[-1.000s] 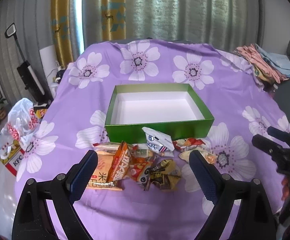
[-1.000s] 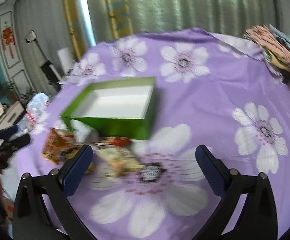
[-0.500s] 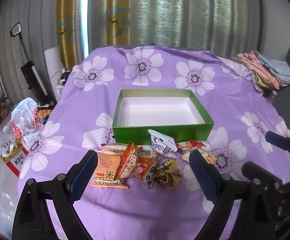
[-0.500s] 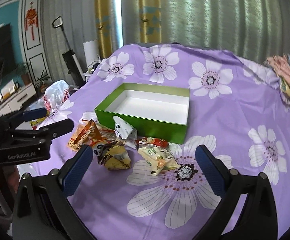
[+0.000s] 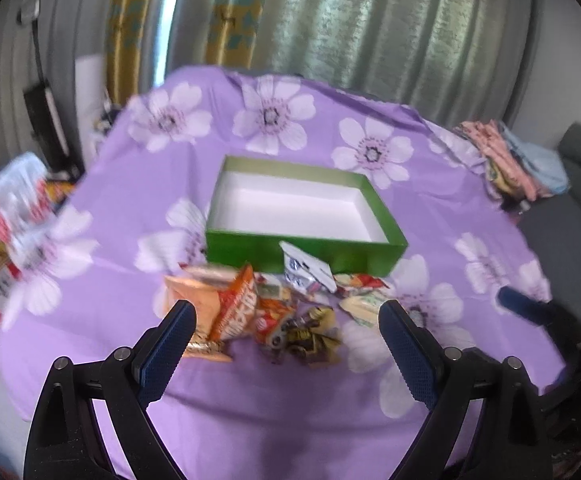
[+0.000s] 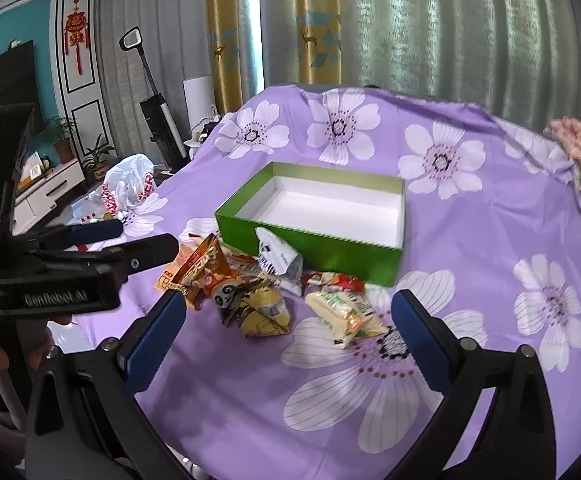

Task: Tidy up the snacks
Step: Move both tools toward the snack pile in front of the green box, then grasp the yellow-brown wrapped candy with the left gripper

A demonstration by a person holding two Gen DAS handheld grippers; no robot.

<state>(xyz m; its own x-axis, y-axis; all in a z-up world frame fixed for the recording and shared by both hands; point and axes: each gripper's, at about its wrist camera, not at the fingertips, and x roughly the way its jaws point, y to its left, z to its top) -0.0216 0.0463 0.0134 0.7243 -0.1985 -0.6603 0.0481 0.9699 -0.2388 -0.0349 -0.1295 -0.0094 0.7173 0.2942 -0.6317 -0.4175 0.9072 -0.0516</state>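
Purple floral cloth (image 6: 470, 240), rectangular green box (image 6: 330, 250), crinkled snack packets (image 6: 258, 280), left gripper (image 5: 286, 320) and right gripper (image 6: 288, 312) both spread wide, empty

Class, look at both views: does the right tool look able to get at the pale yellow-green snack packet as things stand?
Probably yes. The right tool is open, and the pale packet lies apart at the near edge of the snack pile, between its fingers in view, with only bare cloth before it.
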